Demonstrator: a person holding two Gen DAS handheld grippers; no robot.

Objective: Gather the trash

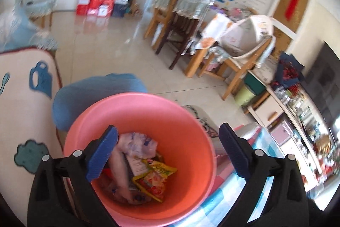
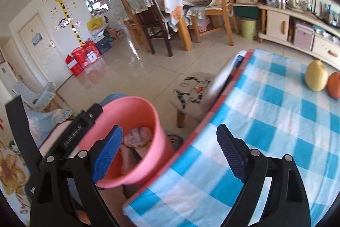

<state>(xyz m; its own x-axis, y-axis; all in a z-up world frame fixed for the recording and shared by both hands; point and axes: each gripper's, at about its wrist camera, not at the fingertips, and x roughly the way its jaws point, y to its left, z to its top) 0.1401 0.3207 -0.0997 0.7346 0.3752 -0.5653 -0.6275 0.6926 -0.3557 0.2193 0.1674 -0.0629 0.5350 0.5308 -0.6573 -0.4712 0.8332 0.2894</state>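
Left gripper [image 1: 167, 154] hangs above the pink trash bin [image 1: 187, 120], jaws spread wide, nothing between the blue pads [image 1: 102, 154]. Bin sits on the floor beside the table edge, mouth up. Inside it: a crumpled white plastic wrapper [image 1: 138, 144], a yellow-red snack packet [image 1: 155, 180], other wrappers under them, blurred, can't tell what they are. A blue cushion [image 1: 85, 95] lies just behind the bin; a cream mat with blue cartoon shapes [image 1: 27, 99] is on the left.

Right gripper [image 2: 170, 152] is also wide apart, empty, over the near edge of the table with the blue-white checked tablecloth [image 2: 276, 120]. In the right wrist view the pink bin [image 2: 136, 116] shows just left of the table edge, pale wrappers [image 2: 138, 135] visible inside, and part of the left gripper's black body sits at its rim.

On the cloth, far right: 1 yellow pear [image 2: 316, 76] touching 1 orange fruit [image 2: 334, 85]. A small stool with a cartoon seat [image 2: 191, 90] stands on the tiled floor beyond the table edge. Background: dining table with wooden chairs [image 2: 161, 14], red gift boxes [image 2: 82, 56] by the wall.
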